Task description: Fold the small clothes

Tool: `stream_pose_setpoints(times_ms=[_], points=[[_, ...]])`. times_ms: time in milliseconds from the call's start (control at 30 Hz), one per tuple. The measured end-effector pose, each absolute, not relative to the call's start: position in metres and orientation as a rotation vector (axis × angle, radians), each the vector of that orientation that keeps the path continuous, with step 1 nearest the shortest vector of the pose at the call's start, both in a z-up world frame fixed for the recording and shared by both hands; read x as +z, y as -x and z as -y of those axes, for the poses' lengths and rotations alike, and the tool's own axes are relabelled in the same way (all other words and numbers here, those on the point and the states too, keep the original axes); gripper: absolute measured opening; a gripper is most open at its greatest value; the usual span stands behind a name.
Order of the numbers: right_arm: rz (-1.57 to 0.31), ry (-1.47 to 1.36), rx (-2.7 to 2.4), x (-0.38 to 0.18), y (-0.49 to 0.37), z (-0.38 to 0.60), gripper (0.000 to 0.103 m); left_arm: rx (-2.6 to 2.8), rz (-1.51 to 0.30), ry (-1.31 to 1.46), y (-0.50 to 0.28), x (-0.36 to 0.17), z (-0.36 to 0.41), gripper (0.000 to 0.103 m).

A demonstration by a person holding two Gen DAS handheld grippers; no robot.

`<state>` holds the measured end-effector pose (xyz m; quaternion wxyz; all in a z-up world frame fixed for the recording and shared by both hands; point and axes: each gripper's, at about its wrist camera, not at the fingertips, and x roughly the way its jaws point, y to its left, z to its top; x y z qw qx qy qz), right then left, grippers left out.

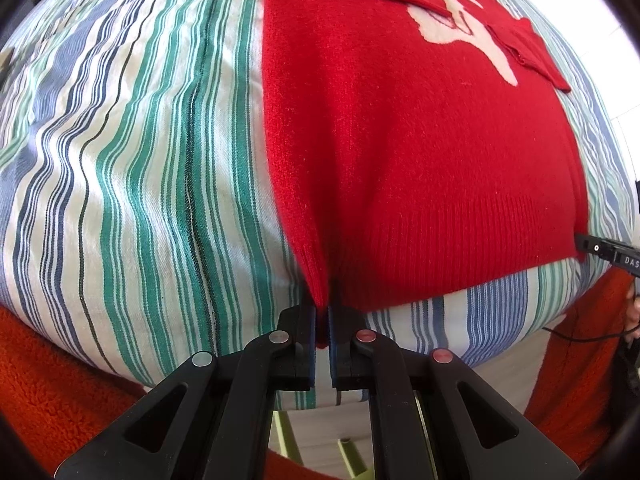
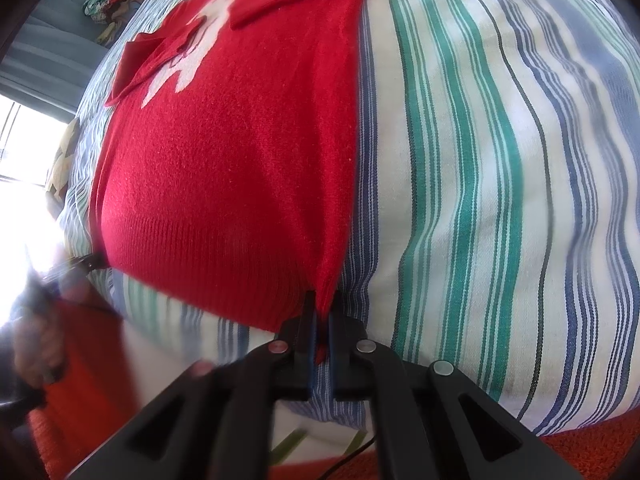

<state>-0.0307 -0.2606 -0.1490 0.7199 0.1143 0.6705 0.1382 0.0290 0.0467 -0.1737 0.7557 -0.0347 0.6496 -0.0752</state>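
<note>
Pinching only thin tips of the 2 hem corners of the red sweater [image 1: 400,152], spread flat on the striped sheet [image 1: 140,180], with left gripper [image 1: 322,330] and right gripper [image 2: 322,334] both clamped, risking slippage or uneven folding if lifted unequally.

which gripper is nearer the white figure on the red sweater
Neither clearly. The left gripper pinches one bottom hem corner of the red sweater, the right gripper the other; the white figure sits far up between them.
</note>
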Motion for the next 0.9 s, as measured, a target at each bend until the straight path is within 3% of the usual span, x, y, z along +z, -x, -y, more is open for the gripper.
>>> stream_pose_setpoints(times_ms=[400,900], points=[[-1.479,-0.316,0.319,-0.149,0.031,0.271,0.004,-0.161,-1.409,0.037,-0.026,-0.178,-0.032,0.005],[-1.479,-0.367,0.325,-0.144,0.035,0.275,0.017,-0.157,-1.409,0.003,-0.024,-0.174,-0.029,0.006]])
